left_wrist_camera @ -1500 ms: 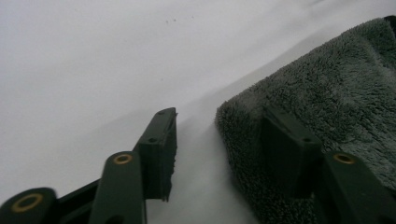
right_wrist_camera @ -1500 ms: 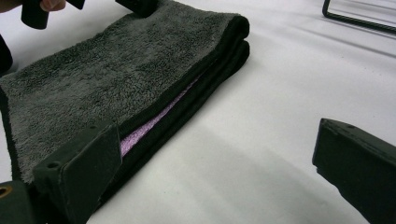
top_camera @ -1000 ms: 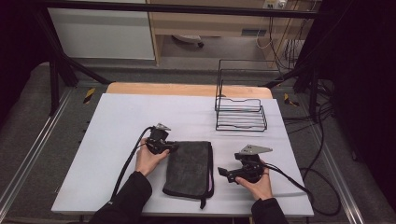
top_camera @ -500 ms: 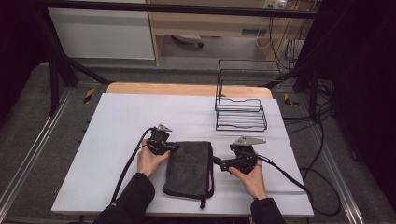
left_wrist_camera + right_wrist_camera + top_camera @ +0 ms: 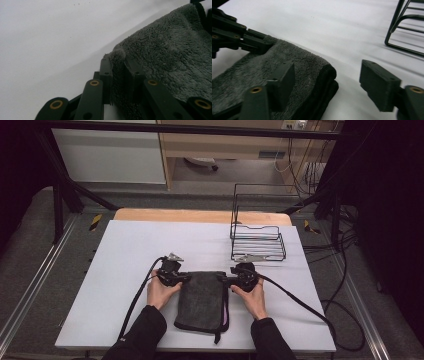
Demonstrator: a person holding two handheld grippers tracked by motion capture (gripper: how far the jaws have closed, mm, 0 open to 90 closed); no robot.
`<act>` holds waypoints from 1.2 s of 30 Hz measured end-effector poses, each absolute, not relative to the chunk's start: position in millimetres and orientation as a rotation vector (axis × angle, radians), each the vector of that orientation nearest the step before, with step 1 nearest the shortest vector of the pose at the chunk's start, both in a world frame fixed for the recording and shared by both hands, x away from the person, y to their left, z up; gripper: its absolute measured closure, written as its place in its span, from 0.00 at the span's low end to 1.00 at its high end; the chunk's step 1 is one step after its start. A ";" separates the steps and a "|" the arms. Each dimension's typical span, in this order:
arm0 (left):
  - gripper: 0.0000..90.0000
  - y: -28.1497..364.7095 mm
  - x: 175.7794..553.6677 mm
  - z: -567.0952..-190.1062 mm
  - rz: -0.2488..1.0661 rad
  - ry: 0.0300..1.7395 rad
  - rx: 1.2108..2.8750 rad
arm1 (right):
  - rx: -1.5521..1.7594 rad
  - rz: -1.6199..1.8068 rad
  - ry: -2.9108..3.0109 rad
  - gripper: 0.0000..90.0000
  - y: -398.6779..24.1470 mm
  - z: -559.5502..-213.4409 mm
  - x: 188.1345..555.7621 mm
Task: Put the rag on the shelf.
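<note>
Fleecy dark-grey folded towel [image 5: 202,300] lies lower centre of the high view on the white bench [image 5: 125,255], wire rack [image 5: 257,240] well apart at upper right. My left claw [image 5: 117,75] is pinched shut on its upper-left corner. My right claw [image 5: 327,82] has been closing, with the upper-right corner between the jaws and no grip yet. Judgement: soft, light and floppy, so it'll sag. Best to grab both top corners, biting through all layers.
</note>
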State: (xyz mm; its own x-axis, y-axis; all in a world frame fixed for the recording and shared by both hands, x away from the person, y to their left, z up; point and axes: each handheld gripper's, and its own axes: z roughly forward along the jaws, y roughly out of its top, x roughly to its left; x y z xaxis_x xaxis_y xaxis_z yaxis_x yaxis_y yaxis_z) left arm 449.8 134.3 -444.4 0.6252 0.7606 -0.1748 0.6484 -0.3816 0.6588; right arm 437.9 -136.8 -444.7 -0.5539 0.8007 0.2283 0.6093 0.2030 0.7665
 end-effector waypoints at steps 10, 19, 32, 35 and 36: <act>0.86 134.0 449.5 -444.6 0.206 1.090 2.135 | 1.382 1.207 2.317 0.59 -134.7 -453.1 438.0; 0.86 135.6 450.1 -445.0 0.203 1.077 2.138 | 1.417 1.213 2.344 0.69 -133.8 -453.8 436.3; 0.88 137.2 450.7 -444.2 0.182 1.082 2.124 | 1.485 1.258 2.370 0.88 -135.8 -450.1 438.7; 0.89 138.8 451.6 -443.5 0.159 1.098 2.108 | 1.489 1.261 2.369 0.89 -136.1 -449.3 438.8; 0.89 139.6 451.3 -443.0 0.158 1.094 2.108 | 1.489 1.263 2.369 0.89 -136.3 -448.9 438.6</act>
State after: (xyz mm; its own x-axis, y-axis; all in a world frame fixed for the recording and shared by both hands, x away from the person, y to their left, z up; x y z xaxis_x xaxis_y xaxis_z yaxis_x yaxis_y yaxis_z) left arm 451.3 139.6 -443.0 0.6282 0.7475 -0.2160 0.6559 -0.3594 0.6638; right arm 438.6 -136.3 -448.9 -0.5276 0.7771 0.3433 0.7179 0.1918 0.6692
